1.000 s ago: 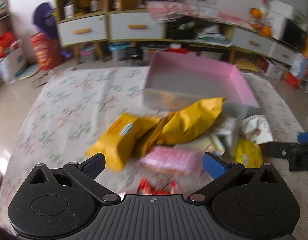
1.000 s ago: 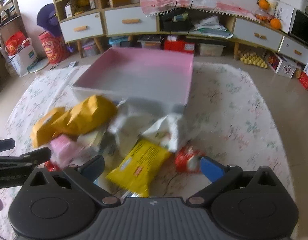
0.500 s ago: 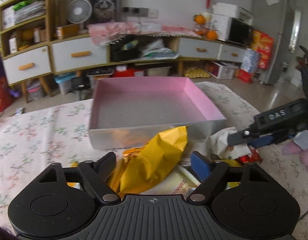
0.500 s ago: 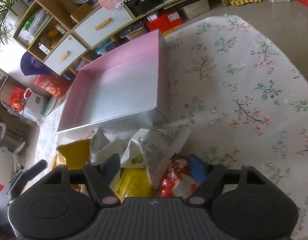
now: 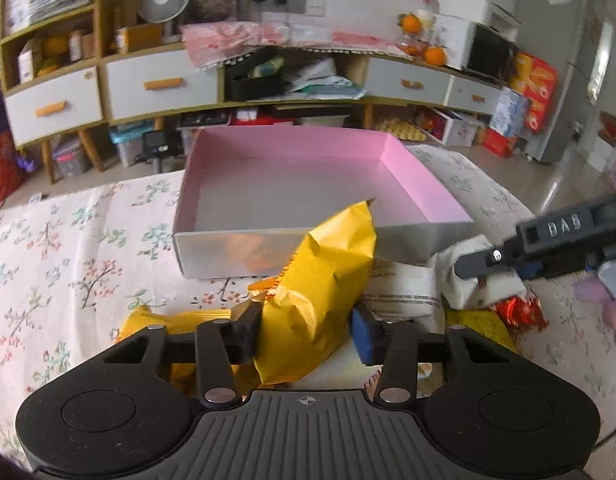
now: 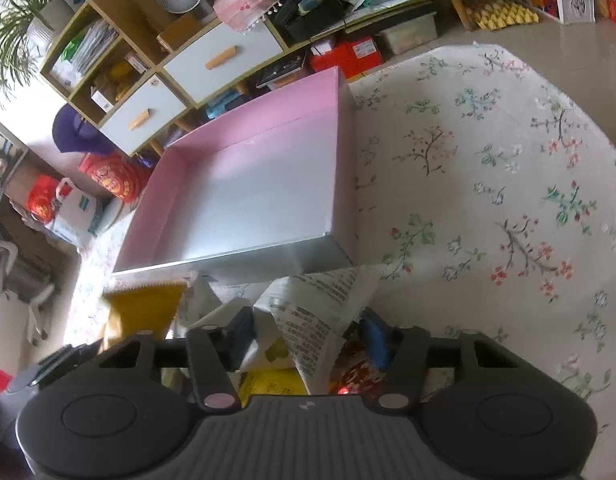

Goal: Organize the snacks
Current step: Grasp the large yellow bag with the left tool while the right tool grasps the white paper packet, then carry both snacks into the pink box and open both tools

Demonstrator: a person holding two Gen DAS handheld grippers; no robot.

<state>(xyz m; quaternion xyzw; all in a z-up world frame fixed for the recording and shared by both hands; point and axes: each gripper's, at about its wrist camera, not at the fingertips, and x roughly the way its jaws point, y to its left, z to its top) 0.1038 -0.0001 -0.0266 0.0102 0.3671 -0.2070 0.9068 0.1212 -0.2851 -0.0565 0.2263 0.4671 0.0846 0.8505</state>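
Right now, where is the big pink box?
In the left wrist view the pink box sits on the flowery cloth, just behind the yellow snack bag and in front of the drawers.

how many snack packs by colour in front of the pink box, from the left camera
yellow packs: 3 (one between the closing left hand-held gripper jaws, one at left, one at right)
white packs: 2 ()
red packs: 1
total: 6 visible; more may be hidden in the pile
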